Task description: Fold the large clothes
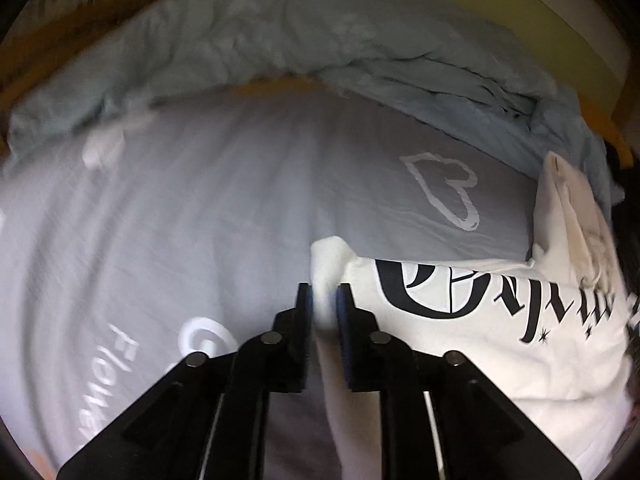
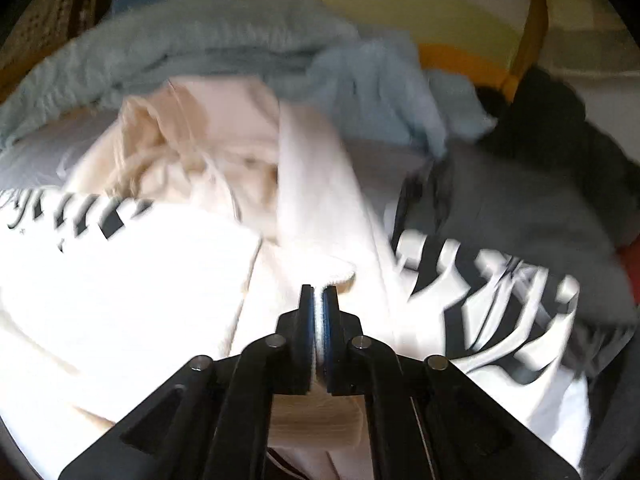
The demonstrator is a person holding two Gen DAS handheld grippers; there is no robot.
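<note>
Plainly both tongs — left (image 1: 325, 294), right (image 2: 319, 294) — pinch white sweatshirt (image 1: 500, 320), bedsheet (image 1: 200, 208) reads "Flowe".

Both views: strong fisheye bend, dark vignette at corners, room dim overall. Left wrist view: motion blur smears the grey bedsheet (image 1: 200, 208) w/ its print, esp. toward the left edge; white sweatshirt (image 1: 500, 320) bright but lettering readable. Right wrist view: heavier blur throughout, sweatshirt (image 2: 120, 300) blown out to glare at lower left, dark clothes (image 2: 560, 152) at right lost in shadow.
</note>
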